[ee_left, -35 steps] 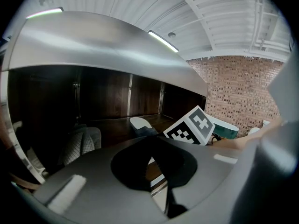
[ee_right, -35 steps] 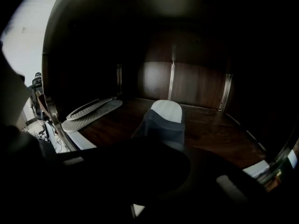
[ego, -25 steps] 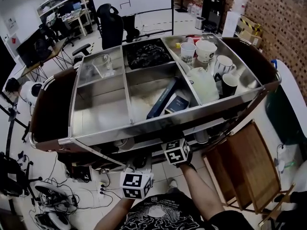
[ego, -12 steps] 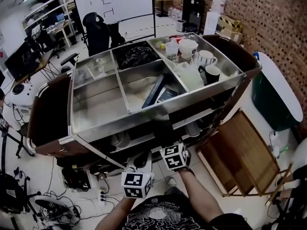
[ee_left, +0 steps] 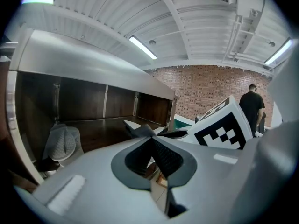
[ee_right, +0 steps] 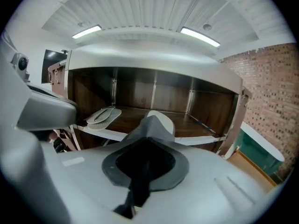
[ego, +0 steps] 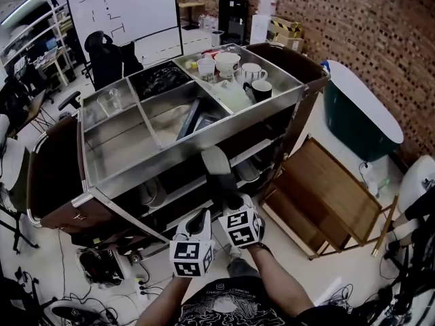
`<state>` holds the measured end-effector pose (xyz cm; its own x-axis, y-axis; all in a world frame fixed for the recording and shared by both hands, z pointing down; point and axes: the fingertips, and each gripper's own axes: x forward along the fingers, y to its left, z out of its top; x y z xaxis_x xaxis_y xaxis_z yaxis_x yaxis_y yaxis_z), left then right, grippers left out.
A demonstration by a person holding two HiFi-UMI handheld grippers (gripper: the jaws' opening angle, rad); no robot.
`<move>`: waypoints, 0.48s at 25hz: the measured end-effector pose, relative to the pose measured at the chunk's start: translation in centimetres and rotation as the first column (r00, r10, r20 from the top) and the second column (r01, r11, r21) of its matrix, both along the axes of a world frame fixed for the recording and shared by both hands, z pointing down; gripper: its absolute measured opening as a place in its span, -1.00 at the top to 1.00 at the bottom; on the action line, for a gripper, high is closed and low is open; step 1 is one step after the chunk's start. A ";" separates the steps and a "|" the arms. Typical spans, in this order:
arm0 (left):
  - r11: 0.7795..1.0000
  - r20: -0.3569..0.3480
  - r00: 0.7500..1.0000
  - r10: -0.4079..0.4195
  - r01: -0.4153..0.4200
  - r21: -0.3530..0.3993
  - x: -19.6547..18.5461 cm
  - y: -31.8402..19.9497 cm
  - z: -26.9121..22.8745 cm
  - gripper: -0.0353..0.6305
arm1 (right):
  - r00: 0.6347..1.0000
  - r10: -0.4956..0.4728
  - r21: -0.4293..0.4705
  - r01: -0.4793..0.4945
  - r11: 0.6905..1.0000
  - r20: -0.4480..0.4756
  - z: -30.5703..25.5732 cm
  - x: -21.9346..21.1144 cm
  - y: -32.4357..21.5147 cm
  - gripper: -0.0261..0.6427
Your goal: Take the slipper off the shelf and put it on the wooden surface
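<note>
My right gripper [ego: 231, 201] is shut on the heel end of a grey slipper [ego: 215, 170], which sticks out in front of the cart's lower shelf [ego: 178, 194]. In the right gripper view the slipper [ee_right: 159, 121] rises from between the jaws of the right gripper [ee_right: 147, 135]. A second grey slipper [ee_right: 103, 115] lies on the wooden shelf board [ee_right: 187, 122] at the left; the left gripper view shows this second slipper [ee_left: 62, 143] too. My left gripper [ego: 201, 217] hangs beside the right one, shut and holding nothing [ee_left: 151, 137]. The slatted wooden surface [ego: 327, 194] stands low to the right of the cart.
The metal cart top [ego: 114, 156] holds cups [ego: 227, 62], a dark bag and boxes in its bins. A green tub [ego: 359, 117] stands by the brick wall. Cables and a power strip [ego: 102, 267] lie on the floor at the left. A person [ee_left: 251, 107] stands far off.
The right gripper has drawn back from under the cart's edge, and the grey slipper now shows out in front of the shelf. The head view has swung right, bringing more of the wooden surface in.
</note>
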<state>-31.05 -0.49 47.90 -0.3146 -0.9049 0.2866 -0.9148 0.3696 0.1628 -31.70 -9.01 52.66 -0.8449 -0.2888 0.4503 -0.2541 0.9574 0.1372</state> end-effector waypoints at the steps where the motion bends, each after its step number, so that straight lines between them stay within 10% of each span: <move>1: 1.000 -0.002 1.000 0.014 -0.014 0.005 0.6 -0.2 -0.1 0.88 | 1.000 0.016 0.003 -0.016 1.000 0.007 -0.4 0.8 0.1 0.88; 12: 0.985 -0.033 0.985 0.167 -0.166 0.044 6.4 -3.5 -0.6 0.88 | 0.977 0.205 0.050 -0.209 0.977 0.064 -3.7 9.9 -2.3 0.88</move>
